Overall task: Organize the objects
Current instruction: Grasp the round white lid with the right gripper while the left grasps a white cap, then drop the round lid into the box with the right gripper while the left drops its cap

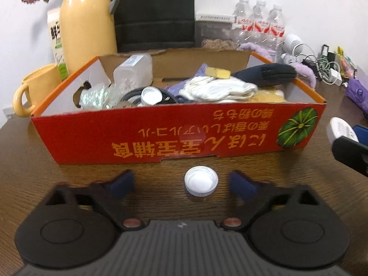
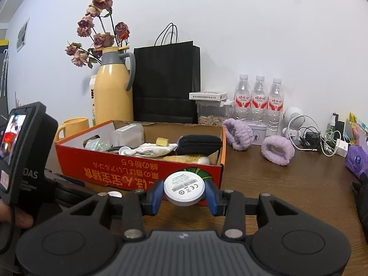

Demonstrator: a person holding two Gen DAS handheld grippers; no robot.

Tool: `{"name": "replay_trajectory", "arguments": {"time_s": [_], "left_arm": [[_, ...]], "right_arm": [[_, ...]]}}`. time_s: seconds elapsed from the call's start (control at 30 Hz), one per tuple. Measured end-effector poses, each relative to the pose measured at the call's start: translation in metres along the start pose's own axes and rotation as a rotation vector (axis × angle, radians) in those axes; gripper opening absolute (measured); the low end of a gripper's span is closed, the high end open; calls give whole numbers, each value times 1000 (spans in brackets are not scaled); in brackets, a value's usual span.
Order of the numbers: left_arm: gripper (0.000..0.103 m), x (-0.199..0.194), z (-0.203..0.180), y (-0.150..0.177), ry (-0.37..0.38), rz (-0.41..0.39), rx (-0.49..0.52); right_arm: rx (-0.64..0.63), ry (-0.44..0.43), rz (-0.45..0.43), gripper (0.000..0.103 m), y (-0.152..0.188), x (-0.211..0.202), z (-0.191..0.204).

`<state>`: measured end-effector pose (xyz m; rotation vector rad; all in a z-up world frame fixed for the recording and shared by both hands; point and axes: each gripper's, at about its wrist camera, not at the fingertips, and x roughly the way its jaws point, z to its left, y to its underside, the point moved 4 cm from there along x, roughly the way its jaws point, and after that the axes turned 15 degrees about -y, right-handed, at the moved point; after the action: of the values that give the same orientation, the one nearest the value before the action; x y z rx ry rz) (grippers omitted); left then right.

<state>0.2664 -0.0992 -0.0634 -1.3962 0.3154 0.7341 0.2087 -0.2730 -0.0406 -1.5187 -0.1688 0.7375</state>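
Note:
A red cardboard box (image 1: 161, 135) (image 2: 128, 172) stands on the wooden table and holds several items: gloves, a dark pouch, a clear container, a bottle cap. My left gripper (image 1: 181, 182) is open, low over the table in front of the box, with a white bottle cap (image 1: 201, 181) lying between its fingers, untouched. The cap also shows in the right wrist view (image 2: 114, 194). My right gripper (image 2: 184, 192) is shut on a white round disc (image 2: 184, 187) with a barcode label, held above the table before the box's front right corner; it shows in the left wrist view (image 1: 340, 132).
Behind the box stand a yellow thermos (image 2: 113, 99) with dried flowers, a yellow mug (image 2: 74, 124), a black paper bag (image 2: 166, 80) and three water bottles (image 2: 258, 101). Two purple wristbands (image 2: 277, 149), cables (image 2: 315, 138) and a purple packet (image 2: 356, 161) lie at the right.

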Motion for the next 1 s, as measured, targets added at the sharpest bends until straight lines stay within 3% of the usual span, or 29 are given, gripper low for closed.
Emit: {"name": "replay_trajectory", "arguments": {"time_s": [0.03, 0.07, 0.1, 0.27, 0.73, 1.0], "left_arm": [[59, -3, 0, 1, 3, -13, 3], [34, -7, -1, 2, 11, -27, 9], [29, -10, -3, 2, 19, -36, 16], [29, -14, 0, 3, 43, -49, -2], [29, -63, 33, -19, 130, -259, -108], [29, -45, 65, -60, 82, -334, -146]], "right_arm": [[-1, 1, -2, 38, 0, 0, 0], [-1, 1, -4, 38, 0, -1, 0], [0, 3, -5, 38, 0, -1, 0], [3, 3, -5, 38, 0, 0, -2], [-36, -24, -100, 38, -8, 2, 13], [-67, -34, -142, 38, -37, 43, 31]]}}
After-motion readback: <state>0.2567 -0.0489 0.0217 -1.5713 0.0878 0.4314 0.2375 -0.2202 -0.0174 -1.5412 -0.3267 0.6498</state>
